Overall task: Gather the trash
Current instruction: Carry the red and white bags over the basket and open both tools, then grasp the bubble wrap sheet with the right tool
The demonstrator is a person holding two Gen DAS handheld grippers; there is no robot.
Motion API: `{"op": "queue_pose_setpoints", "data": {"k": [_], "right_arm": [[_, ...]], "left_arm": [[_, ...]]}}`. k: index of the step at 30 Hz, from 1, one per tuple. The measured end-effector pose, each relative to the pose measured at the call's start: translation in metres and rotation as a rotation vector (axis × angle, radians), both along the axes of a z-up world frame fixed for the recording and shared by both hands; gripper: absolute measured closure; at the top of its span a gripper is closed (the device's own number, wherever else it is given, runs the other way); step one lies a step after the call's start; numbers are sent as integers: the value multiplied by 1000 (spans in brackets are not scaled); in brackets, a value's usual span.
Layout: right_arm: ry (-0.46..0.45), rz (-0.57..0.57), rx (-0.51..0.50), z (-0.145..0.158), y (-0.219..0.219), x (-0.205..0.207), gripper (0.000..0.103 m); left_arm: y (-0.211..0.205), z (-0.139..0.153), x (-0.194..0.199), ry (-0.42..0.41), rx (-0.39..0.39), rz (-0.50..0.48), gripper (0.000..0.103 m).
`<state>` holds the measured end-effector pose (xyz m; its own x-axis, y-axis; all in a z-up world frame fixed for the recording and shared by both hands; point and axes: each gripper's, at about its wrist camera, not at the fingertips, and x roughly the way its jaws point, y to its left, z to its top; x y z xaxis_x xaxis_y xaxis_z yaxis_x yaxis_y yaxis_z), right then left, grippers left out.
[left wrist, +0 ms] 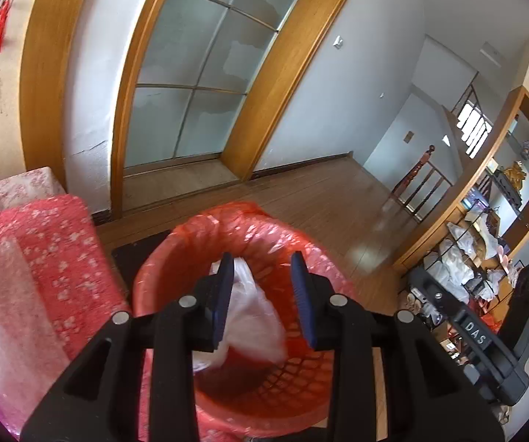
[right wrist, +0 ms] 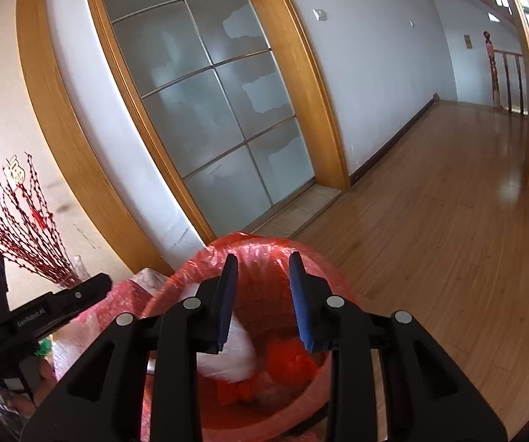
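Observation:
A red mesh bin (left wrist: pixel 249 221) lined with a red plastic bag stands on the wooden floor right under both grippers. My left gripper (left wrist: pixel 262 261) hangs over its mouth, jaws apart. A blurred white plastic bag (left wrist: pixel 253 313) lies below and between the blue pads, beside the left pad and not pinched. In the right wrist view my right gripper (right wrist: pixel 263 258) is open above the same bin (right wrist: pixel 264 243) with nothing between its pads. Under it the white bag (right wrist: pixel 235 353) rests inside beside crumpled red trash (right wrist: pixel 290 361).
Left of the bin is a seat with a pink floral cover (left wrist: pixel 54 250) and bubble wrap (left wrist: pixel 3 313). A glass vase of red branches (right wrist: pixel 32 228) stands behind it. A frosted sliding door (left wrist: pixel 198 84) is ahead, a cluttered shelf (left wrist: pixel 485 228) at right, and wooden floor (right wrist: pixel 430 202) stretches away.

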<state>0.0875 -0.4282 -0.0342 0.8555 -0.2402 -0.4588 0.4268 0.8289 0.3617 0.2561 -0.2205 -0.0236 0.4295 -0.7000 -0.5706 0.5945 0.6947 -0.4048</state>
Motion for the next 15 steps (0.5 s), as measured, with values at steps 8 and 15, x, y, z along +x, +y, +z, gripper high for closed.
{"op": "queue_pose_setpoints", "data": {"k": [8,15], "right_arm": [[17,-2,-130,7,26,-2,69],[16,119,-204,11,82,15,54]], "left_arm": [[59,9,-10,-81,70,102,66],[145,18,-22,-146,115,244,64]]}}
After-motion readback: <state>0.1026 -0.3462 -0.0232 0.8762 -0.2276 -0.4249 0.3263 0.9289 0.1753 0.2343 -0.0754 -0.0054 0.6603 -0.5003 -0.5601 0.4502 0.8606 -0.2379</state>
